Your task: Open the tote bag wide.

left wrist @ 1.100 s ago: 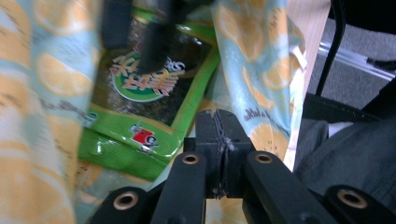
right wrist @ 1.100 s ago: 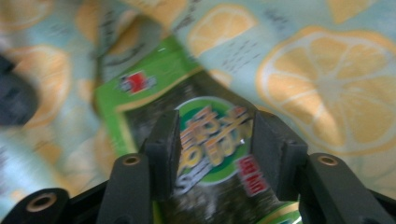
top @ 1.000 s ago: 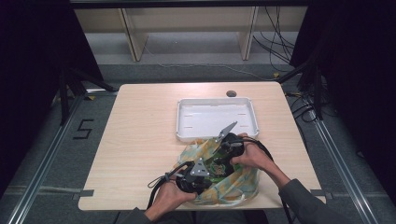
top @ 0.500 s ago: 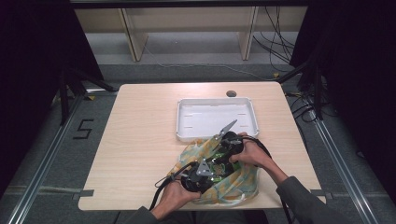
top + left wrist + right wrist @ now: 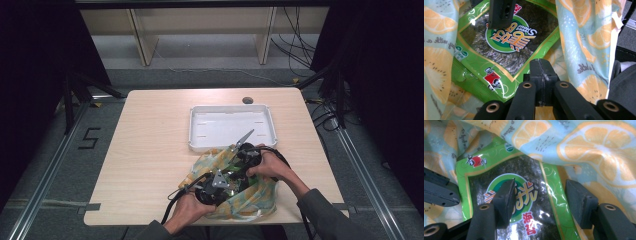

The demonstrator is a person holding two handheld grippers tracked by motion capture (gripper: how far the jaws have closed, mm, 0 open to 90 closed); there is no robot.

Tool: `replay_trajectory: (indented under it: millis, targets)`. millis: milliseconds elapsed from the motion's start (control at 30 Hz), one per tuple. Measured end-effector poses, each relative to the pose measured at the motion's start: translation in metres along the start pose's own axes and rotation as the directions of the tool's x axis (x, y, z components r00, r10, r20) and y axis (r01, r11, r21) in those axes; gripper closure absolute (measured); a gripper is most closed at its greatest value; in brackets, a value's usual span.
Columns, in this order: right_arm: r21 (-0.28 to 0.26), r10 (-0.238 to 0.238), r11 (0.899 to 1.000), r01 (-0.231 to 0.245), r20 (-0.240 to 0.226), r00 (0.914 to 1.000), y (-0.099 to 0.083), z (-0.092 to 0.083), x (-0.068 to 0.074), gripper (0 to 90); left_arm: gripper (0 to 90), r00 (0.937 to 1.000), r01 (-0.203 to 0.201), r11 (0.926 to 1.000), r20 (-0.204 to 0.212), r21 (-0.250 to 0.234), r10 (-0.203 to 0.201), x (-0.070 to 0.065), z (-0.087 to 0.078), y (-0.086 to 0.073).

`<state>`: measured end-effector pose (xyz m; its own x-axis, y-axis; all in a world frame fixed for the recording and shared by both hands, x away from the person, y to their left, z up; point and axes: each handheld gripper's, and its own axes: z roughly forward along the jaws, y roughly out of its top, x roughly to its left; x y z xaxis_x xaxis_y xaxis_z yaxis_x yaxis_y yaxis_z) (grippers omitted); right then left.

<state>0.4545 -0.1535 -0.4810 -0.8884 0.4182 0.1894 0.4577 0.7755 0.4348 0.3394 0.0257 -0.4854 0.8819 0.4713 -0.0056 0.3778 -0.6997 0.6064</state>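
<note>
A fabric bag (image 5: pixel 255 200) printed with lemon slices lies at the table's near edge. In it lies a green seaweed snack packet (image 5: pixel 506 50), also seen in the right gripper view (image 5: pixel 529 170). My left gripper (image 5: pixel 540 67) is shut just above the packet's edge, jaws pressed together; I cannot tell if any bag cloth is pinched. My right gripper (image 5: pixel 541 192) hovers over the packet's label; its jaws have just been opening and stand apart, pads clear of the packet. In the high view the left gripper (image 5: pixel 226 182) and right gripper (image 5: pixel 234 169) meet over the bag's mouth.
A white shallow tray (image 5: pixel 230 107) sits just beyond the bag, at the table's (image 5: pixel 150 150) far right. A dark round hole (image 5: pixel 247 100) is at the far edge. Cables trail from both grippers off the near edge. The bag's cloth (image 5: pixel 586 147) folds up around the packet.
The left hand has edged a little to the right over the bag. The right hand has stayed in place.
</note>
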Motion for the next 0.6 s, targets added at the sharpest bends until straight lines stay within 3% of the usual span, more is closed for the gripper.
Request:
replay_trajectory:
  millis: [100, 133, 233, 267, 367, 467, 500, 533, 567, 600]
  targets:
    - [0.007, 0.030, 1.000, -0.030, 0.001, 0.9996, -0.001, 0.000, 0.001, 43.6, 89.4, 0.9999, -0.002, 1.0000, 0.012, 0.000, 0.002, 0.000, 0.001, 0.000]
    - [0.010, 0.035, 0.999, -0.035, 0.002, 0.9994, -0.001, 0.001, 0.001, 43.4, 89.4, 0.9997, 0.019, 0.9997, 0.013, -0.014, -0.019, -0.002, 0.002, 0.000]
    - [0.003, 0.024, 1.000, -0.024, -0.005, 0.9997, -0.001, 0.002, 0.000, 43.1, 89.4, 0.9998, 0.010, 0.9999, 0.016, -0.006, -0.010, -0.001, 0.003, 0.001]
    - [0.001, 0.018, 1.000, -0.018, -0.018, 0.9997, -0.001, 0.002, -0.001, 43.1, 89.4, 0.9996, 0.026, 0.9996, 0.012, -0.014, -0.026, -0.002, 0.005, 0.001]
    - [0.018, 0.055, 0.998, -0.054, -0.027, 0.9981, -0.001, 0.001, 0.001, 44.2, 89.4, 0.9996, 0.029, 0.9996, 0.004, -0.004, -0.029, -0.001, 0.006, 0.002]
    - [-0.003, 0.058, 0.998, -0.058, -0.055, 0.9968, -0.001, -0.004, 0.000, 49.5, 89.4, 0.9998, 0.016, 0.9999, -0.009, -0.005, -0.016, -0.001, 0.006, 0.002]
    - [-0.003, 0.058, 0.998, -0.058, -0.055, 0.9968, -0.001, -0.004, 0.000, 49.5, 89.4, 0.9998, 0.016, 0.9999, -0.006, -0.006, -0.016, -0.001, 0.007, 0.002]
    - [-0.011, 0.066, 0.998, -0.067, -0.088, 0.9939, -0.001, -0.007, 0.002, 50.8, 89.4, 0.9999, 0.001, 1.0000, 0.013, 0.004, -0.001, -0.001, 0.007, 0.003]
    - [-0.015, 0.065, 0.998, -0.067, -0.072, 0.9952, 0.000, -0.009, 0.002, 52.2, 89.4, 0.9998, -0.007, 0.9999, 0.018, 0.010, 0.007, 0.000, 0.006, 0.003]
    - [-0.018, 0.069, 0.997, -0.071, -0.093, 0.9933, 0.001, -0.014, 0.004, 54.7, 89.4, 0.9996, -0.014, 0.9998, 0.025, 0.014, 0.014, -0.001, 0.007, 0.003]
